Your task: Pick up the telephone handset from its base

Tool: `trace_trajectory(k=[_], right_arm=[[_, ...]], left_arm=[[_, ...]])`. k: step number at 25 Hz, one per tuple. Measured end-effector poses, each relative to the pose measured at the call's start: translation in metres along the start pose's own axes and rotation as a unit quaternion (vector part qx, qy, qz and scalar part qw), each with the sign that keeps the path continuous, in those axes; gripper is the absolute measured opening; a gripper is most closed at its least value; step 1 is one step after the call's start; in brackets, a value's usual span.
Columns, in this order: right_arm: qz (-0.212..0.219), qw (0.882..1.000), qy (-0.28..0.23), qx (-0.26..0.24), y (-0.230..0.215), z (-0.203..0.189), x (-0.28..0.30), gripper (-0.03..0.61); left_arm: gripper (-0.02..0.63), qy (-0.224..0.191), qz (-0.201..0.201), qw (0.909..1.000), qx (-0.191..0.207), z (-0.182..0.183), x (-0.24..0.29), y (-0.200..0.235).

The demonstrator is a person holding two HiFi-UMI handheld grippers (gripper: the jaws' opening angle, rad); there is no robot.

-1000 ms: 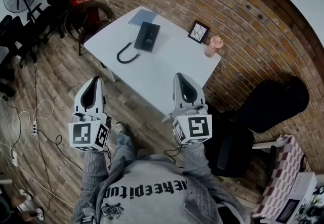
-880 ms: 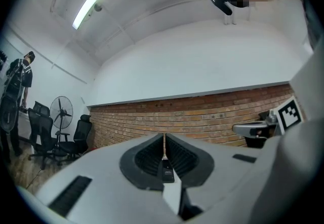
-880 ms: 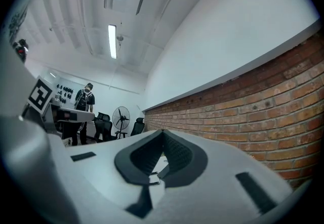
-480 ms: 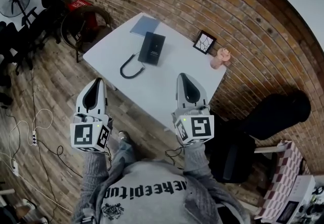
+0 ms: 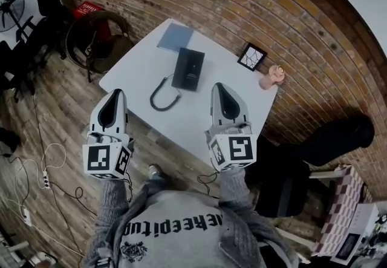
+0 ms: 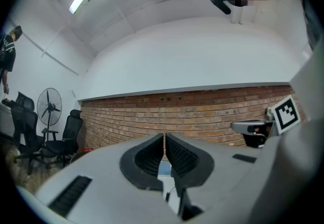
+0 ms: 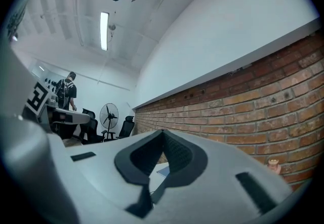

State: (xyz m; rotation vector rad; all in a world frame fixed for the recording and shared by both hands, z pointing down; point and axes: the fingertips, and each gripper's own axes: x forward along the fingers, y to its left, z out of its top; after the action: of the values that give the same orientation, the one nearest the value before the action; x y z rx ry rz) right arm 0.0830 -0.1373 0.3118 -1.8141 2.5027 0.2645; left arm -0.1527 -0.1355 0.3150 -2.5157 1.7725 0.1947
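Observation:
A black telephone lies on the white table. Its coiled cord loops toward the near edge. From here the handset cannot be told apart from the base. My left gripper hovers over the floor just short of the table's near edge, shut and empty. My right gripper hangs over the table's near right part, to the right of the phone, also shut with nothing in it. In the left gripper view the gripper has its pads meeting. In the right gripper view that gripper does too.
A blue notebook lies behind the phone. A small picture frame and a pink figurine stand near the brick wall. A round chair is left of the table, black seats to its right, and cables on the floor.
Both grippers and the person have come closer to the table. The phone and table now sit lower and larger in the head view. Both stay shut.

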Motion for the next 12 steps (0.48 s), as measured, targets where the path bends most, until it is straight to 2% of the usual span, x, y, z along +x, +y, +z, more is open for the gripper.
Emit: trace_trajectory(k=[12], right_arm=[[-0.032, 0.999, 0.015, -0.001, 0.018, -0.017, 0.066, 0.005]], left_arm=[[0.014, 0.009, -0.045, 0.9989, -0.007, -0.018, 0.059, 0.055]])
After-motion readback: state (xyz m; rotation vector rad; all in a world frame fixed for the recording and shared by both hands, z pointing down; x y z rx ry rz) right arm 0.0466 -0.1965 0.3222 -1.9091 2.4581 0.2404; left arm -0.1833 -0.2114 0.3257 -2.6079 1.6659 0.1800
